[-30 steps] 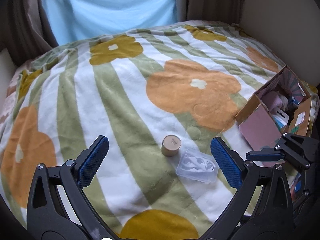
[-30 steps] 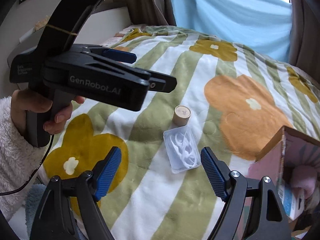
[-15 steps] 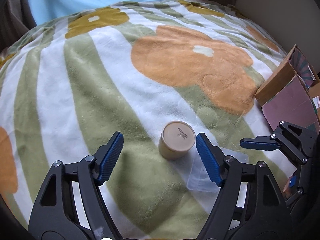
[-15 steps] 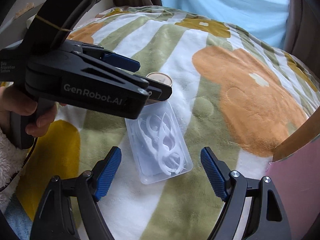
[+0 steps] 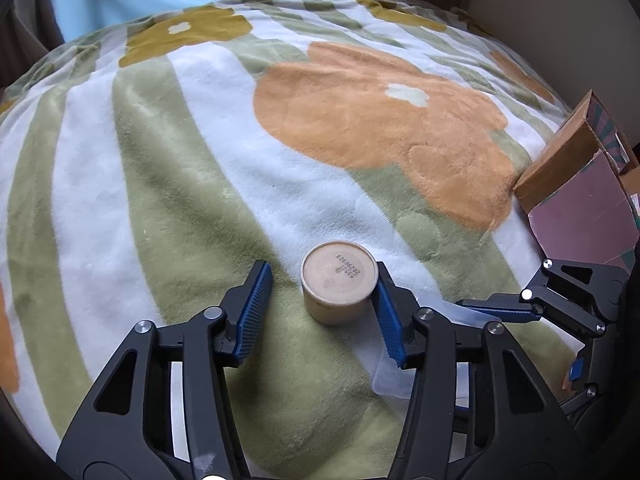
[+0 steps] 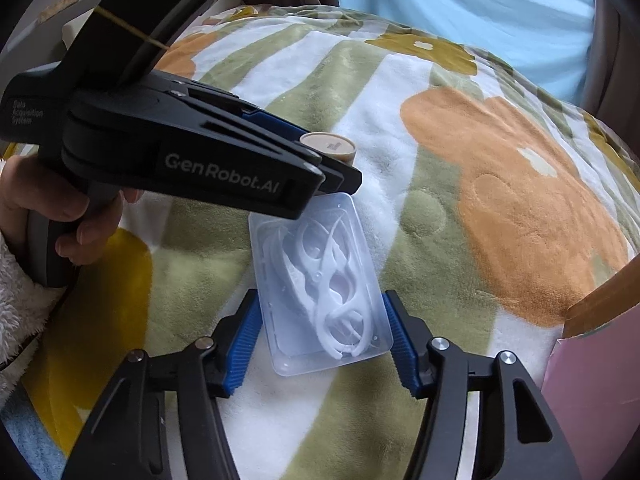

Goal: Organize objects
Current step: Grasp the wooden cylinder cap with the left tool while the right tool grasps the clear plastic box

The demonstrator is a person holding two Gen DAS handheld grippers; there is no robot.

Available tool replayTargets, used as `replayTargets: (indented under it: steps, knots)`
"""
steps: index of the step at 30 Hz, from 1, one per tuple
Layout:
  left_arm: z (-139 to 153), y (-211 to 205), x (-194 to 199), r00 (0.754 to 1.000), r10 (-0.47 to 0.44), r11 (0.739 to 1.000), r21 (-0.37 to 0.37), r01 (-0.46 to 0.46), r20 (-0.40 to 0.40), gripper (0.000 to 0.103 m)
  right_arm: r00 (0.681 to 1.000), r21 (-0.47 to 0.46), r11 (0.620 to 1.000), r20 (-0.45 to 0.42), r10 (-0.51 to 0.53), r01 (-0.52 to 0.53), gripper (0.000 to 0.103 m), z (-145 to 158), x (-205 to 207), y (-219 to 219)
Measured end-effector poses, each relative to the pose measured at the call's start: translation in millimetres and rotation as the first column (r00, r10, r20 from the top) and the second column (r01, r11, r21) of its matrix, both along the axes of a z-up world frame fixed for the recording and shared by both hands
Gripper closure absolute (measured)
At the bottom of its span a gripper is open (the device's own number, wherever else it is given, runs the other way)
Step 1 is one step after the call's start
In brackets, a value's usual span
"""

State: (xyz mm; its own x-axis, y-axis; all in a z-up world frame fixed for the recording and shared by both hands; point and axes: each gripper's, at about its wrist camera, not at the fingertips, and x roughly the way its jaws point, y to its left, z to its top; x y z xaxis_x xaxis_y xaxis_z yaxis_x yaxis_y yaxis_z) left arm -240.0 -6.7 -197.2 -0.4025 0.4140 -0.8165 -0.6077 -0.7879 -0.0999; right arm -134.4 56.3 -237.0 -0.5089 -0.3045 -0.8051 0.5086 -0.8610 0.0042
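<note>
We see the left tool (image 5: pixel 320 312) closing around the tan cup (image 5: pixel 339 286), left pad apart; the right tool (image 6: pixel 320 340) closing, pinching the clear case (image 6: pixel 320 284).

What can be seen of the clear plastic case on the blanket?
The clear plastic case is a flat, rectangular, see-through box with rounded corners, holding white plastic floss picks. It lies flat on the flowered blanket, beside the round tan container. The right gripper, whose jaws have just been closing, has a blue pad against each long side.
</note>
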Motion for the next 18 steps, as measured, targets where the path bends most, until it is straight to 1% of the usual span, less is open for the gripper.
replayTargets:
  steps: [2, 3, 4, 6, 8, 13, 18]
  knots:
    - [0, 1, -1, 1.000, -0.002, 1.000, 0.010, 0.002, 0.015, 0.066, 1.000, -0.002, 1.000, 0.001, -0.002, 0.002, 0.048, 1, 1, 0]
    - [0, 2, -1, 1.000, -0.007, 1.000, 0.017, 0.007, 0.020, 0.072, 1.000, -0.002, 1.000, 0.001, -0.003, 0.003, 0.048, 1, 1, 0]
    - [0, 3, 0, 1.000, -0.010, 1.000, 0.020, 0.010, 0.024, 0.073, 1.000, -0.003, 1.000, 0.002, -0.003, 0.003, 0.048, 1, 2, 1]
    - [0, 4, 2, 1.000, -0.015, 1.000, 0.013, 0.014, 0.017, 0.073, 1.000, -0.004, 1.000, 0.006, -0.005, 0.005, 0.048, 2, 2, 1]
    - [2, 3, 2, 1.000, -0.010, 1.000, 0.022, 0.010, 0.019, 0.073, 1.000, -0.005, 1.000, 0.007, -0.005, 0.005, 0.049, 2, 3, 2]
    - [9, -4, 4, 1.000, 0.019, 1.000, 0.023, -0.019, 0.017, 0.073, 1.000, 0.000, 1.000, 0.020, -0.021, 0.021, 0.049, 4, 4, 3]
    - [25, -10, 9, 0.999, 0.036, 0.999, 0.017, -0.035, -0.006, 0.073, 0.999, -0.006, 0.999, 0.017, -0.032, 0.033, 0.050, 12, 10, 5]
